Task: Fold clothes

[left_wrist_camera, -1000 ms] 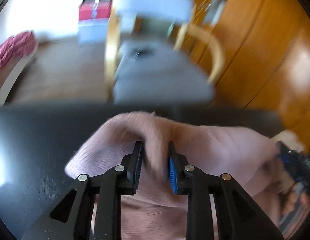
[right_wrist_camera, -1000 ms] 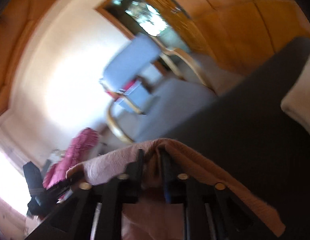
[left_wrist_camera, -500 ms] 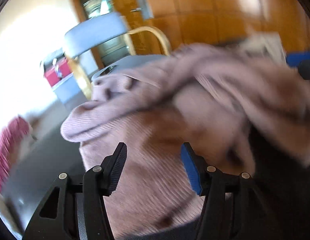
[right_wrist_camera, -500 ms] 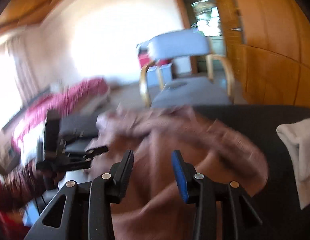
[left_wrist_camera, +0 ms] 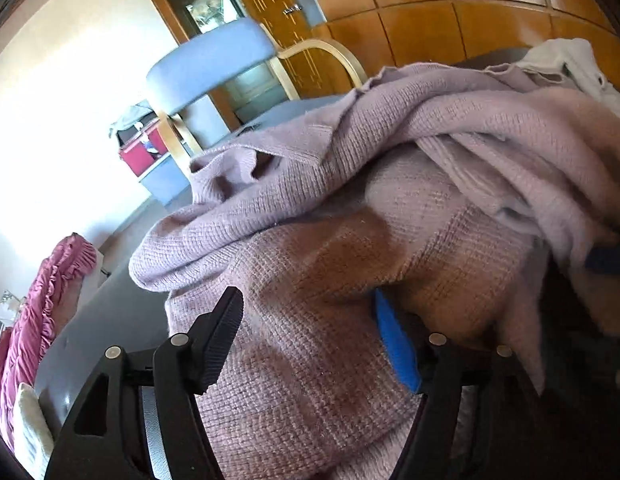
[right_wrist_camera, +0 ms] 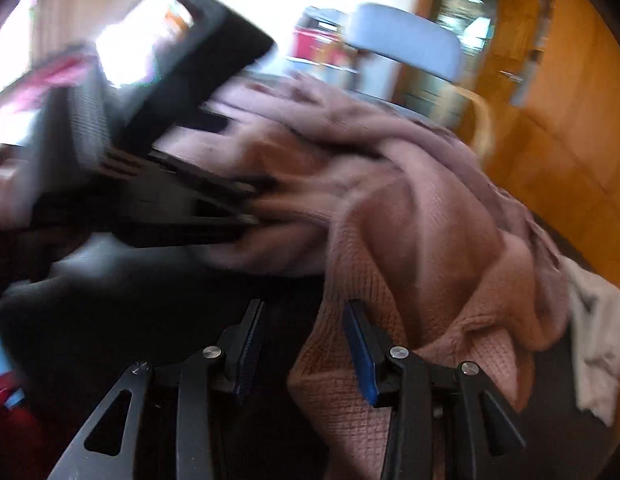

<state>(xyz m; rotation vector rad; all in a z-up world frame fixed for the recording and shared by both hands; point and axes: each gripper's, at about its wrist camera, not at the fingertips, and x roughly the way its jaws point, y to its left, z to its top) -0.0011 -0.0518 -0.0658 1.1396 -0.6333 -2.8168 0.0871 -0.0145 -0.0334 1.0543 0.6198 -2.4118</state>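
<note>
While we read the scene from left to right, we first meet the left gripper (left_wrist_camera: 310,336), whose jaws stand wide apart with the pink knit sweater (left_wrist_camera: 350,208) bulging between them but not pinched. This sweater lies as a loose, rumpled heap on the dark bench (left_wrist_camera: 122,312), with a sleeve or hem thrown over its top in thick rolls. Further right is the right gripper (right_wrist_camera: 306,340); its jaws are also open and hold nothing, with the edge of the sweater lying just at the blue pad. At the far right a white garment (right_wrist_camera: 594,344) rests on the bench, touching the sweater.

We judge the folding as not finished: no flat, clean fold is visible, only bunched layers, so smoothing and folding are left.

Compared with one second ago, both grippers have let go: then each was clamped on a ridge of the knit, and half a second ago they were already open. The cloth has dropped into a heap.
</note>
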